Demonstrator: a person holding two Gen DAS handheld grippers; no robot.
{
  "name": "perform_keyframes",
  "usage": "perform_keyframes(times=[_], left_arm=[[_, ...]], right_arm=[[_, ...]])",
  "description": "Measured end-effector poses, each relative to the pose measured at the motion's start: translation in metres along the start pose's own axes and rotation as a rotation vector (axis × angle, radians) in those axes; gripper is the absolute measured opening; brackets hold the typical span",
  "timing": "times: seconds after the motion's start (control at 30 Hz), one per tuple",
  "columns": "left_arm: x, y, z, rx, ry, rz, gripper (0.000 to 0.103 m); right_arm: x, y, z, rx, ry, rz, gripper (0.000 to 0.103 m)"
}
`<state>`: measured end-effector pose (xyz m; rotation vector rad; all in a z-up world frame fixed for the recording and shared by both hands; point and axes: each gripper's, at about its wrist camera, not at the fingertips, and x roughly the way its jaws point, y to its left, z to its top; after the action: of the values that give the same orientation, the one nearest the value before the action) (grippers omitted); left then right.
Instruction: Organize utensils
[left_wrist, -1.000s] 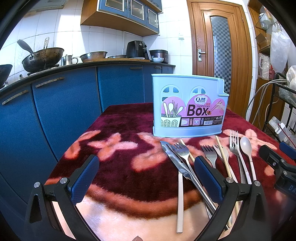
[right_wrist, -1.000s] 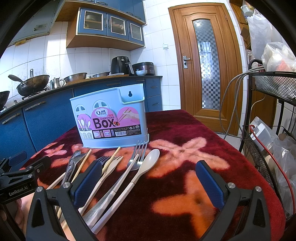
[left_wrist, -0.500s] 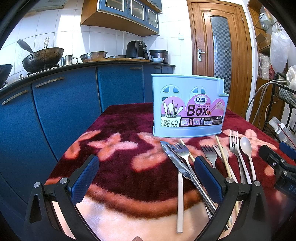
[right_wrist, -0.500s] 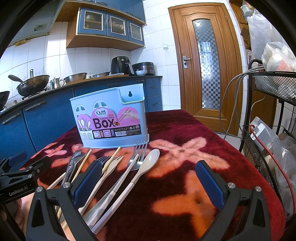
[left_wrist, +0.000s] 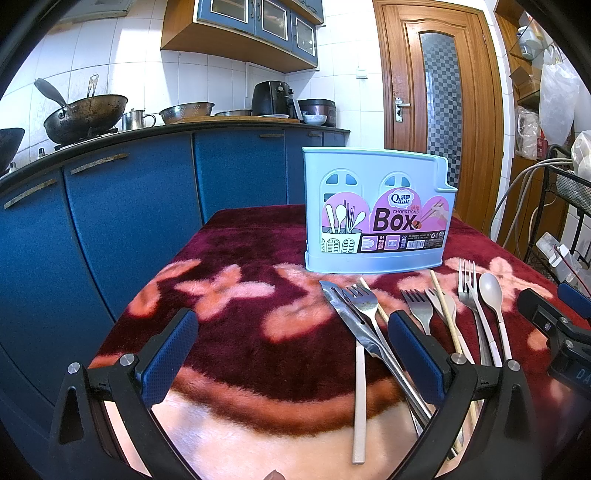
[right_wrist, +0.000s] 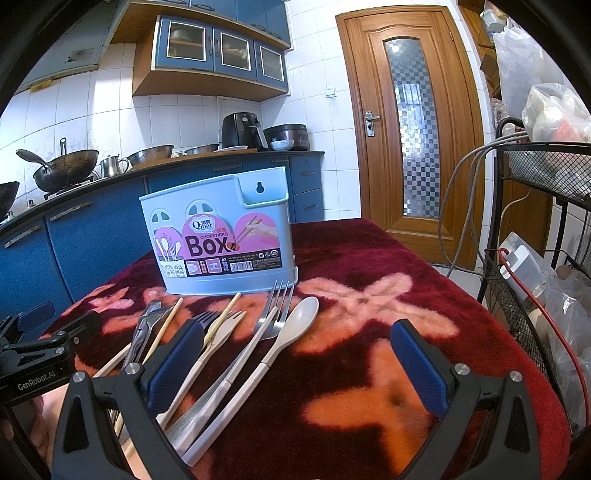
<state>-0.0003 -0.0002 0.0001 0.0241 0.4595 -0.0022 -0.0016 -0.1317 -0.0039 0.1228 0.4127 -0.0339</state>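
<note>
Nearest the viewer, the left gripper (left_wrist: 291, 345) hangs low over a plush dark red cloth with pink flowers (left_wrist: 229, 332), its blue-padded jaws spread wide and holding nothing; the right gripper (right_wrist: 297, 354) sits beside it to the right, likewise spread wide and empty. Between and just ahead of them a row of utensils lies flat on the cloth, handles toward the viewer: a steel knife (left_wrist: 351, 317) with a steel fork (left_wrist: 364, 301) resting against it, a cream-handled piece (left_wrist: 359, 398) lying beside the knife, a wooden chopstick (left_wrist: 445, 306), a smaller steel fork (left_wrist: 417, 308), a cream plastic fork (right_wrist: 225, 326), a long steel fork (right_wrist: 275, 306), and on the right end a cream plastic spoon (right_wrist: 301, 314). The right gripper's left pad overlaps the cream fork's handle in view, though whether it touches cannot be told. Just beyond the utensil tips stands a pale blue plastic chopsticks box (right_wrist: 221, 240), upright, with a pink label. Farther back runs a blue kitchen counter (left_wrist: 110, 206) carrying a dark wok (left_wrist: 86, 114), and a wooden door (right_wrist: 410, 122) closes the far wall
</note>
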Motion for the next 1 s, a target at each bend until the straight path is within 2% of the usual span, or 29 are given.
perform_keyframes(times=[0.47,0.67,0.8,0.9,1.0], left_arm=[[0.002,0.001,0.001,-0.007,0.018,-0.006,0.103],[0.004,0.005,0.006,-0.023,0.039,-0.020,0.103],[0.005,0.010,0.013,-0.017,0.061,-0.010,0.103],[0.010,0.017,0.019,-0.011,0.104,0.002,0.103],[0.018,0.023,0.019,-0.019,0.158,-0.018,0.103]], right_arm=[[0.000,-0.001,0.000,0.006,0.009,0.012,0.103],[0.006,-0.008,0.006,0.027,0.075,0.025,0.103],[0.009,-0.015,0.008,0.044,0.121,0.002,0.103],[0.014,-0.018,0.011,0.043,0.172,0.007,0.103],[0.018,-0.019,0.014,0.039,0.218,0.027,0.102]])
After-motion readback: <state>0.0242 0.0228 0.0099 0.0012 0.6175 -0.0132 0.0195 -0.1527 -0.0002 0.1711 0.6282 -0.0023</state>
